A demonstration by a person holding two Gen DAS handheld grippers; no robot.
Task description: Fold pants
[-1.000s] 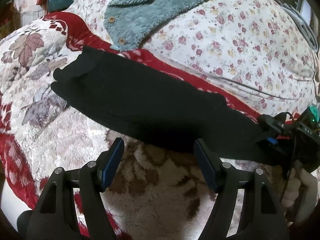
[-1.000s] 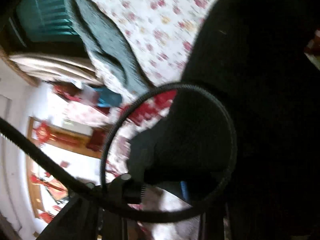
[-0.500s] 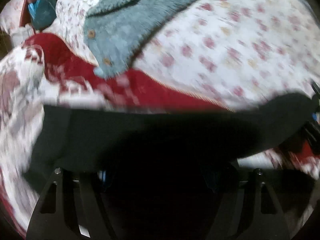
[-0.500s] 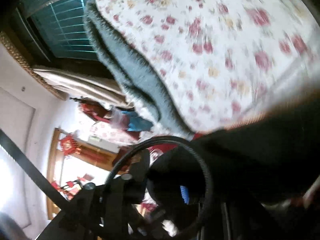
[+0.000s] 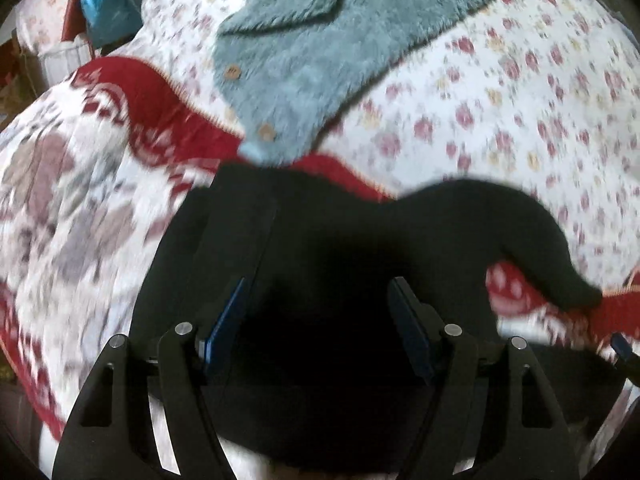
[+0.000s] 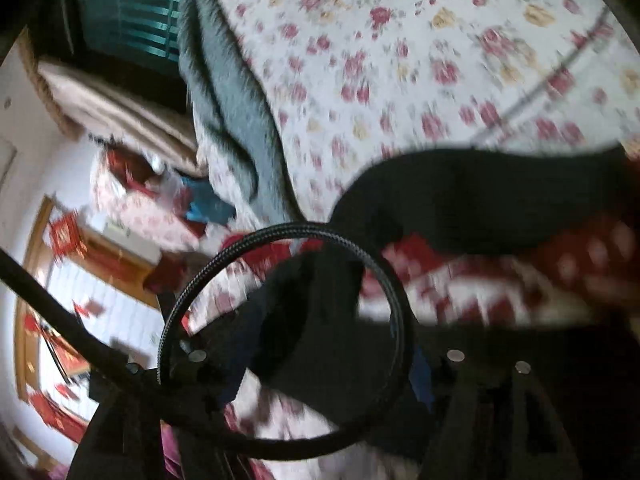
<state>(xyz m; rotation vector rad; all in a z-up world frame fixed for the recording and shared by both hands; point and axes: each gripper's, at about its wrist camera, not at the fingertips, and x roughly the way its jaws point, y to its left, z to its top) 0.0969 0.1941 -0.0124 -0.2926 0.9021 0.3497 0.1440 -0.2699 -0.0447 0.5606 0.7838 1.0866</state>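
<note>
The black pants (image 5: 360, 240) lie bunched on the bed, folded over, right under my left gripper (image 5: 316, 320). Its blue-padded fingers (image 5: 224, 328) stand wide apart with black cloth between and below them; they do not pinch it. In the right wrist view the pants (image 6: 480, 200) stretch across the right half, and a dark fold (image 6: 312, 320) hangs in front of my right gripper (image 6: 328, 376). A looped black cable (image 6: 288, 232) and the cloth hide its fingers, so its state is unclear.
A teal fleece garment with wooden buttons (image 5: 320, 48) lies on the floral quilt (image 5: 500, 92) behind the pants. A red and white plush blanket (image 5: 80, 184) covers the near left. A window with blinds (image 6: 136, 12) and a red-decorated doorway (image 6: 60, 280) are far off.
The long flat pants have been swept over and folded into a shorter bunch. My left gripper has moved forward over the cloth. The right gripper has swung with the other end.
</note>
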